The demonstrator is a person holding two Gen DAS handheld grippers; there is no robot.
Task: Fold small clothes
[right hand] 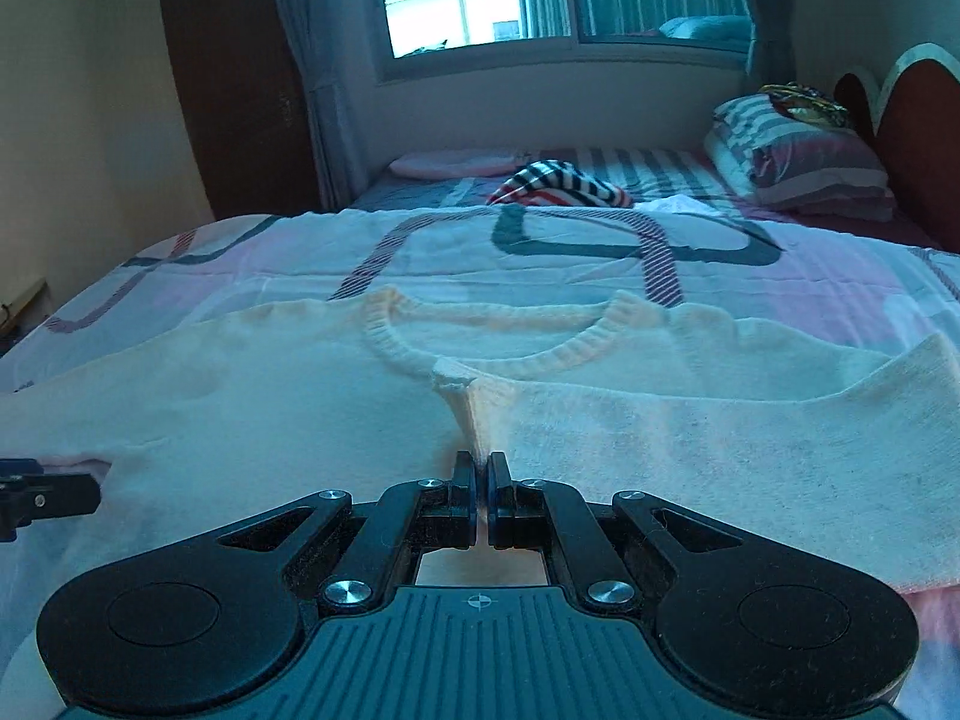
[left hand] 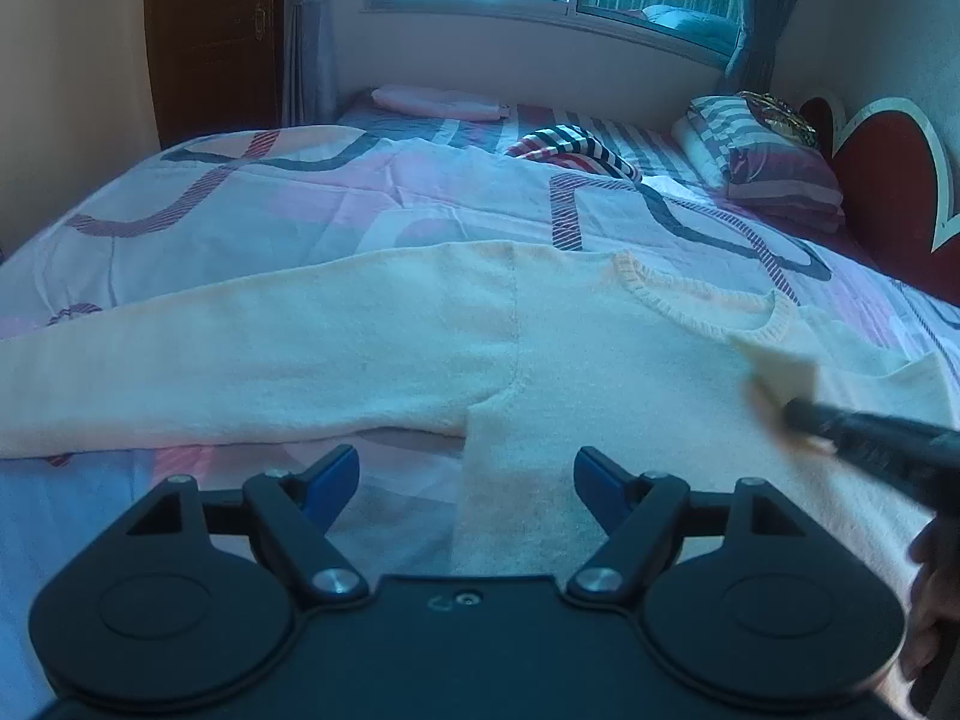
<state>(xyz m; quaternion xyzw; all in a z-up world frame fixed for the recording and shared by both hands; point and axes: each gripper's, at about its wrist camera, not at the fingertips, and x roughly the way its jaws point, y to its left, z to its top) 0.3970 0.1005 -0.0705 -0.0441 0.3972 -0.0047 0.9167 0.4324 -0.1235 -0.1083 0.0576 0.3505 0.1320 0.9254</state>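
A cream knitted sweater (left hand: 372, 336) lies flat on the bed, front up, ribbed neck (right hand: 510, 342) toward the window. One sleeve stretches far to the left in the left wrist view. The other sleeve (right hand: 720, 426) is folded across the chest. My left gripper (left hand: 467, 474) is open and empty, jaws wide apart over the sweater's side edge below the left armpit. My right gripper (right hand: 481, 474) is shut on the cuff end of the folded sleeve (right hand: 465, 402), held just below the neck. It also shows at the right of the left wrist view (left hand: 780, 414).
The bed has a pink, white and grey patterned cover (left hand: 300, 198). A striped garment (right hand: 558, 183) and a folded pink item (left hand: 438, 102) lie farther back. Pillows (right hand: 804, 156) and a red headboard (left hand: 888, 198) are at the right. A window is behind.
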